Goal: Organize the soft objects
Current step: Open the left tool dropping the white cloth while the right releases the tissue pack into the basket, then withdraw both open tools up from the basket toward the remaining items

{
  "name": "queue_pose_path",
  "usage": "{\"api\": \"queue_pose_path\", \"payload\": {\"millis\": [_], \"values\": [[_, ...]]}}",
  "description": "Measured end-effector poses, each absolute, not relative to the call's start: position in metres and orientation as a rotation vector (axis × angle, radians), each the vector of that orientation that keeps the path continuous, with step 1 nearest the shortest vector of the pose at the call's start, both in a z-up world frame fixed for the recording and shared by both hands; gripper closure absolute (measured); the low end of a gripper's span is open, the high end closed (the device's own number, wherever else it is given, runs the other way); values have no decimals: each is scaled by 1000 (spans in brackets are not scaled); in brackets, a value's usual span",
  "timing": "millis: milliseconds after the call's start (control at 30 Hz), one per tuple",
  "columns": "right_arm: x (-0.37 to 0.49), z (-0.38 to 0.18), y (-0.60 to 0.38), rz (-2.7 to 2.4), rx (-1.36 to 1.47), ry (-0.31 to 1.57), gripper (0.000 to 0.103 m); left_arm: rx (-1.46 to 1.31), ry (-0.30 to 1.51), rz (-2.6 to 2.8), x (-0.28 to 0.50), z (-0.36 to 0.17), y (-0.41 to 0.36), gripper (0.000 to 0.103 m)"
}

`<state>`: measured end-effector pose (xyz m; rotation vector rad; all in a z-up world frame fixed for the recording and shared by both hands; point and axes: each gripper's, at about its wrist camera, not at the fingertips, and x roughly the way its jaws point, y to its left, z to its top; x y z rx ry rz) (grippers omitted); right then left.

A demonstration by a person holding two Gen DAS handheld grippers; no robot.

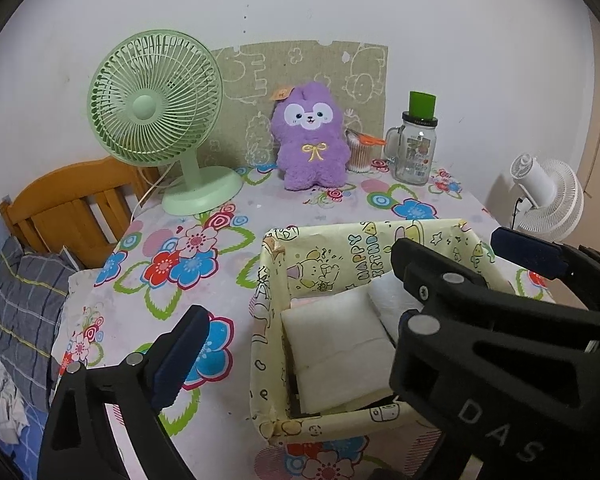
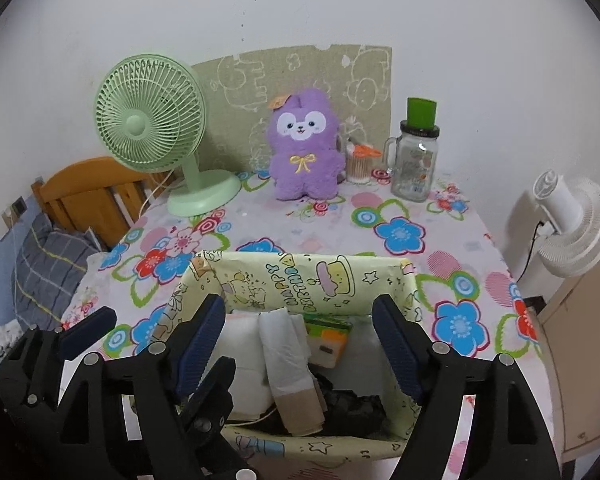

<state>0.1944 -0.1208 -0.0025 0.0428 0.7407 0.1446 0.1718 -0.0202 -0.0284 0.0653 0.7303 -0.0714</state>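
My left claw (image 1: 340, 312) stood spread wide with nothing between its pads, one finger over the flowered table (image 1: 236, 208) and the other over the box. "DAS" showed in pale letters on its black frame. My right claw (image 2: 300, 344) was spread too, empty, hanging over the open yellow box (image 2: 300, 280), whose paper lining read "HAPPY BIRTHDAY" beside cartoon animals and a cake. Inside the box lay the soft things: one folded white pad (image 1: 336, 344), one white roll (image 2: 284, 344) with a tan end, one green and orange packet (image 2: 328, 336), and something dark (image 2: 348, 408) at the bottom that I could not make out. At the back of the table stood one purple plush toy (image 2: 304, 148), one green desk fan (image 2: 148, 120) and one glass mug jar (image 2: 414, 160) with a green cap; its label was too small to read. One white fan (image 2: 572, 232) stood beyond the table's right edge.
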Motion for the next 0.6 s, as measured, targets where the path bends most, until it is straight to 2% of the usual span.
{"api": "queue_pose_path", "payload": {"millis": [200, 467, 600], "values": [[184, 1, -123, 131, 35, 731, 21, 67, 709, -75, 164, -23, -24, 0], [164, 8, -130, 113, 23, 711, 12, 56, 684, -92, 148, -16, -29, 0], [154, 11, -131, 108, 21, 704, 11, 54, 670, -91, 140, -12, -30, 0]]}}
